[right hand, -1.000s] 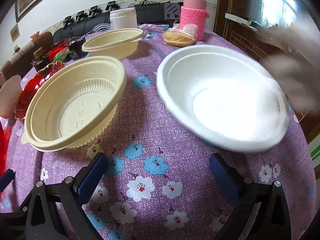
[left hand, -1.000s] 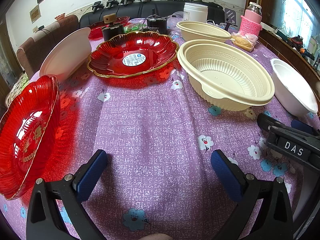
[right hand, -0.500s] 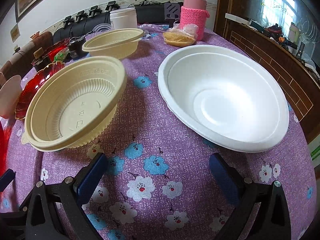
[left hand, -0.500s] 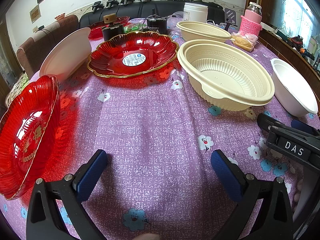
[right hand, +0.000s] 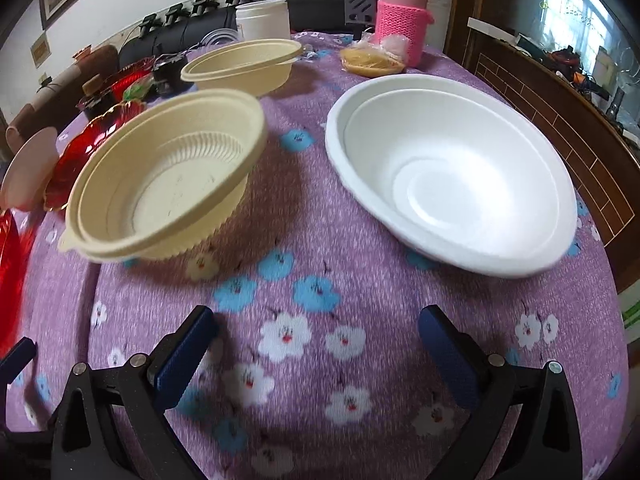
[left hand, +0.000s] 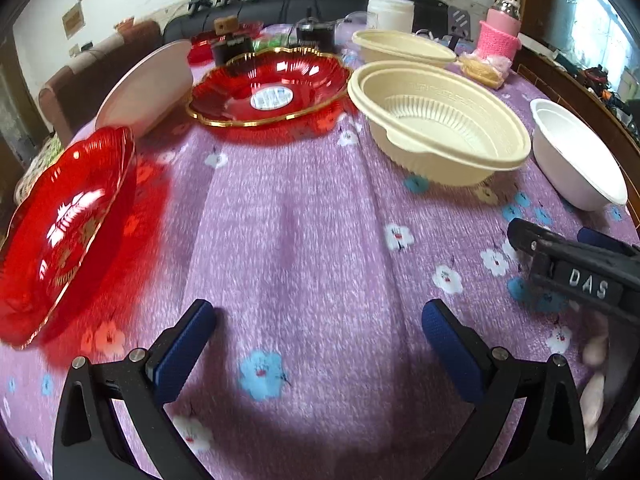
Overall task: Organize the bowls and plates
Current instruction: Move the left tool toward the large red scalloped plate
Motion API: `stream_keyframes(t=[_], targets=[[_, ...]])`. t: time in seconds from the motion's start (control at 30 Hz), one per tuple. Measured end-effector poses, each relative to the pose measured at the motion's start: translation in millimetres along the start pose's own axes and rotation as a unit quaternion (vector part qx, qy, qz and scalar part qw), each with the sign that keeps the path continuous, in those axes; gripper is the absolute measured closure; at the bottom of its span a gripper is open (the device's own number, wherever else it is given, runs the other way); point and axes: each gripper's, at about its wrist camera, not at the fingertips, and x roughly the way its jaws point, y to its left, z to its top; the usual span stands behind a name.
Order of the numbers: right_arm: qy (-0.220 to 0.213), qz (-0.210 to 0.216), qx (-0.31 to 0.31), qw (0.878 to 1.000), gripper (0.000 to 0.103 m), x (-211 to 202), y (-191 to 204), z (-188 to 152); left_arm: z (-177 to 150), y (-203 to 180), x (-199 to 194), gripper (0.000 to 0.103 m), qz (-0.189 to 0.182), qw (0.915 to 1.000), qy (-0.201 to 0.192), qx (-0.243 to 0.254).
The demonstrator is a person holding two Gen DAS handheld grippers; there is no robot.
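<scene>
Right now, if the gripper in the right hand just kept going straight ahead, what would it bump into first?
Probably only tablecloth at first. The right gripper, open and empty, points at the gap between the cream bowl and the white bowl; depth is hard to judge.

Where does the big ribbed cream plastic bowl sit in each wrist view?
Left wrist: big ribbed cream plastic bowl upper right of centre, left of the white foam bowl.
Right wrist: centre-left, white foam bowl on its right.
Shared landmark: pink knit-sleeved flask, far right.
</scene>
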Motion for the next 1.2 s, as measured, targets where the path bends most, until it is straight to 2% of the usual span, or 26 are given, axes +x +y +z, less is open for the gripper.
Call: stream_keyframes(t=[0.17,0.27,0.33,0.4,0.47,0.53,0.6,0.63,0.67,0.77,0.8,0.87,0.93,1.03,1.13,1.2], targets=[[-0.001,0.003,-0.004,1.000,0.001,-4,-1,-5,-6,-1,-4,0.000,-0.004,0.9999,0.010,0.005],[-0.002,0.003,-0.005,1.000,0.001,-4,-1,-6,-8,2,-9,0.000,-0.029,0.9991,0.024,0.019],[-0.003,0.003,-0.005,1.000,0.001,-5,-1,-7,-14,6,-24,0.001,-0.055,0.9984,0.003,0.015],[-0.004,0.001,-0.004,1.000,0.001,-6,0,-7,-21,14,-53,0.001,-0.068,0.9964,-0.049,0.014],[-0.005,0.000,-0.004,1.000,0.001,-6,0,-7,-29,21,-87,0.001,-0.072,0.9903,-0.118,0.018],[-0.005,0.000,-0.003,1.000,0.001,-6,0,-7,-38,32,-122,0.001,-0.064,0.9786,-0.195,0.017],[-0.007,0.000,-0.003,1.000,0.001,-6,-1,-8,-49,45,-152,0.000,-0.058,0.9598,-0.274,0.013],[-0.007,-0.001,-0.002,1.000,0.001,-6,-1,-8,-49,49,-156,0.000,-0.059,0.9557,-0.288,0.014],[-0.007,-0.001,-0.002,1.000,0.001,-6,-1,-8,-47,53,-161,0.000,-0.058,0.9543,-0.293,0.015],[-0.008,-0.002,-0.002,1.000,0.001,-7,-1,-8,-39,69,-162,0.000,-0.049,0.9687,-0.243,-0.006],[-0.008,-0.002,-0.001,1.000,0.001,-7,0,-8,-40,77,-164,0.000,-0.047,0.9697,-0.238,-0.024],[-0.009,-0.003,-0.001,1.000,0.001,-7,0,-9,-47,89,-173,0.000,-0.036,0.9662,-0.250,-0.050],[-0.009,-0.005,-0.001,1.000,0.001,-7,1,-10,-54,101,-192,0.000,-0.015,0.9571,-0.281,-0.070],[-0.008,-0.006,-0.001,1.000,0.001,-8,1,-10,-59,120,-214,0.000,-0.003,0.9440,-0.316,-0.096],[-0.017,-0.024,-0.001,1.000,0.001,-14,2,-12,-56,141,-226,0.000,0.009,0.9403,-0.323,-0.106],[-0.042,-0.024,0.000,0.999,0.001,-28,5,-18,-54,154,-232,0.000,0.016,0.9407,-0.323,-0.103]])
